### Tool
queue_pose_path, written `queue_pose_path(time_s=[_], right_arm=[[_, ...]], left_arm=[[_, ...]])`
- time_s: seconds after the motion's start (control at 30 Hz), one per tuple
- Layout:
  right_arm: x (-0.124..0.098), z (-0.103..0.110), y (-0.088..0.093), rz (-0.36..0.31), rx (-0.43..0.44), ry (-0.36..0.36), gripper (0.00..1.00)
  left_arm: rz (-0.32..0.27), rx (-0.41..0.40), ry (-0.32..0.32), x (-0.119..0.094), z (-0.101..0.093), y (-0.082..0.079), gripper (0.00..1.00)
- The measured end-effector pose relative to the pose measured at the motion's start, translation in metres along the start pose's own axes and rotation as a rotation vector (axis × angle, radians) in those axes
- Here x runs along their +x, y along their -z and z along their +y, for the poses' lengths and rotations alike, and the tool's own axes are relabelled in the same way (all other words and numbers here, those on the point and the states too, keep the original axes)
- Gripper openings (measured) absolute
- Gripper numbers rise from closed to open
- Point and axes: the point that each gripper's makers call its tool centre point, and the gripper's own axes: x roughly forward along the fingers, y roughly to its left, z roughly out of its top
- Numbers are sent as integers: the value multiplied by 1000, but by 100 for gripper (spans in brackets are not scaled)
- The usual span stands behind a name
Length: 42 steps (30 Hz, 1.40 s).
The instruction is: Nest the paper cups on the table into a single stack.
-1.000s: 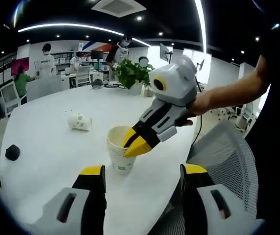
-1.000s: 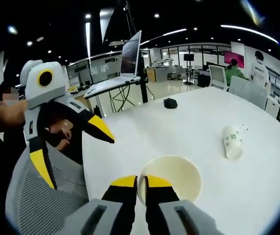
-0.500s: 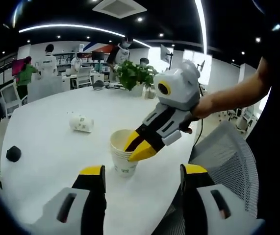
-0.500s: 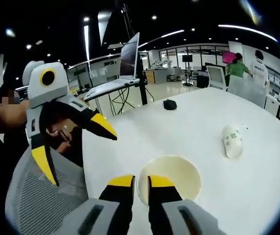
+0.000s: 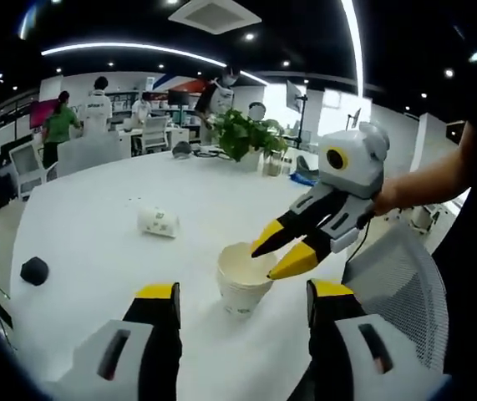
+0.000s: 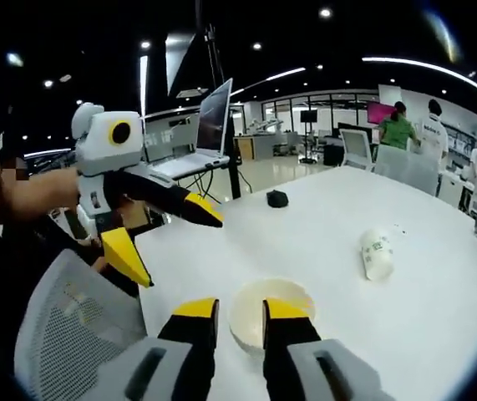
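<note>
Left gripper view: the left gripper [image 5: 242, 301], with yellow-tipped black jaws rising from the bottom of the frame, is spread wide and holds nothing. Just ahead of it, between the two jaws, an upright stack of cream paper cups [image 5: 244, 280] stands on the large white round table [image 5: 96, 242], near the table's edge. The right gripper [image 5: 281, 252], grey and white with yellow jaw tips, reaches in from the right with its tips at the stack's rim; its jaws are slightly parted and grip nothing, though contact with the rim cannot be judged. Farther back on the table a single white paper cup with green print [image 5: 158, 221] lies on its side, well apart from the stack. A small black object [image 5: 33, 270] lies near the table's left edge, and a green potted plant [image 5: 242, 134] stands at the far side. A grey mesh chair back [image 5: 393, 284] appears at right.

Right gripper view: the right gripper [image 6: 238, 311] has its jaws a little apart just beside the near rim of the stack [image 6: 267, 311], seen from above. The left gripper [image 6: 171, 238] enters from the left, jaws wide open and empty. The lying cup [image 6: 377, 253] rests at right, and the black object [image 6: 277, 198] sits farther off. An open laptop [image 6: 200, 138] stands on a separate stand beyond the table [image 6: 347, 209].
</note>
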Motion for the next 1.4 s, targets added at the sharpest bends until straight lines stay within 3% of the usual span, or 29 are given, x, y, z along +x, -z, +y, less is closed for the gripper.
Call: queue_pose_path(time_s=[0.23, 0.6, 0.8, 0.93, 0.97, 1.1, 1.4], right_arm=[[-15, -32, -19, -68, 7, 101, 38], [-7, -92, -20, -56, -32, 202, 57], [5, -129, -14, -33, -38, 239, 62], [10, -144, -13, -21, -46, 281, 65], [18, -159, -7, -14, -49, 296, 66], [29, -178, -2, 7, -66, 320, 68], [54, -214, 16, 37, -58, 343, 67]], left_arm=[[-52, -9, -3, 0, 0, -9, 65], [-80, 7, -37, -17, 0, -6, 77], [-73, 10, -94, -28, 6, -1, 89], [-84, -16, -95, -32, 9, 0, 92], [-85, -16, -98, -32, 9, 0, 93], [-94, -12, -117, -33, 14, -2, 99], [-87, -18, -126, -31, 20, -1, 99]])
